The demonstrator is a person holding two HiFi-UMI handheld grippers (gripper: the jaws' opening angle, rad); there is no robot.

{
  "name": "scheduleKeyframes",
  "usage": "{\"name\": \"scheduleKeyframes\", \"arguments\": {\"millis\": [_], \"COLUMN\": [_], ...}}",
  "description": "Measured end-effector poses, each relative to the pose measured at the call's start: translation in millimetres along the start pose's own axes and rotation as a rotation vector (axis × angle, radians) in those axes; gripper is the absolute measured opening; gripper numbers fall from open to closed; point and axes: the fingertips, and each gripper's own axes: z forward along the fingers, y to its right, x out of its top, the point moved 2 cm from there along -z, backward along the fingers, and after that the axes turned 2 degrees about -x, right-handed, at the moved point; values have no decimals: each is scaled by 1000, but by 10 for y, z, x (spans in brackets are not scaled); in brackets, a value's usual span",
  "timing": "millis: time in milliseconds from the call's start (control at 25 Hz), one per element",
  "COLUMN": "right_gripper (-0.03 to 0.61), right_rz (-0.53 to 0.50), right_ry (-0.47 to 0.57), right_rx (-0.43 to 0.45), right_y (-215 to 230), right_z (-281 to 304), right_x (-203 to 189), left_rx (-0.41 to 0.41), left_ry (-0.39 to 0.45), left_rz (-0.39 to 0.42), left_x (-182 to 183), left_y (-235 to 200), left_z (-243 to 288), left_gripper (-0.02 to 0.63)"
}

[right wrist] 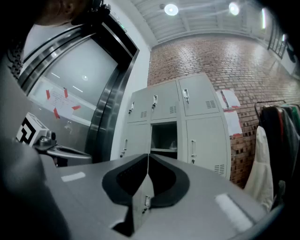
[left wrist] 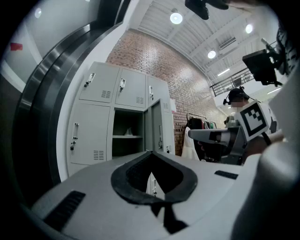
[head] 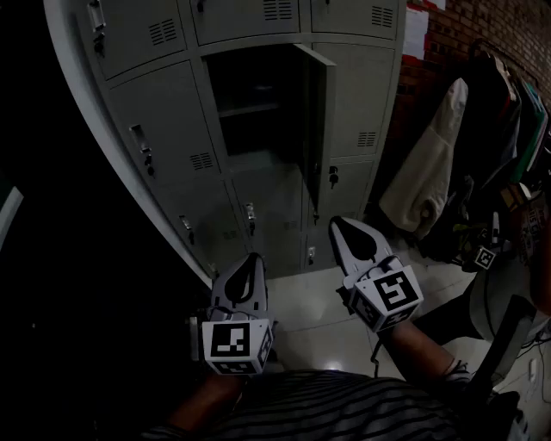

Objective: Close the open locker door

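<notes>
A bank of grey lockers [head: 164, 129] stands ahead. One middle compartment [head: 254, 103] is open, with a shelf inside and its door [head: 317, 129] swung out to the right. My left gripper [head: 252, 258] is shut and empty, low and in front of the lockers, well short of the door. Also shut and empty, my right gripper [head: 338, 222] points at the lockers below the open door without touching it. In the left gripper view the shut left gripper [left wrist: 150, 152] faces the open compartment [left wrist: 127, 133] and the door [left wrist: 153, 126]. The right gripper [right wrist: 148, 155] faces the compartment [right wrist: 165, 138].
Coats and jackets [head: 430, 164] hang on a rack to the right, against a brick wall [head: 482, 26]. A broad dark metal frame [head: 86, 129] borders the lockers on the left. Pale tiled floor [head: 310, 310] lies between me and the lockers.
</notes>
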Motion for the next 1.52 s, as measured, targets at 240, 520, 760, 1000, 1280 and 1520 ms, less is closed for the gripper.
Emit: {"name": "scheduleKeyframes", "arguments": {"millis": [240,520,760,1000,1280,1520], "right_gripper": [154,212,229,215,175,156], "right_rz": [-36,-21,-25,-12,-40,-41], "right_ry": [-37,-63,-70,-95,-95,-92], "right_rx": [-23,-110,-150,-140,-32,73], "right_y": [398,774,962,953,439,-98], "right_z": [653,1278,1539,1717,2003,2536], "right_x": [-104,-227,-237,-302,-295,-292], "left_rx": [-52,-131,-203,-220,-189,-150], "left_ry": [31,40,47,40,38,36], "left_rz": [20,35,46,47,30,13], "left_x": [59,105,186,171,151,119], "left_y": [-241,-609,-753,-908,-1264,-1677], "left_z": [537,1201,1587,1765,1922,2025], "left_gripper": [5,5,5,5,5,5]}}
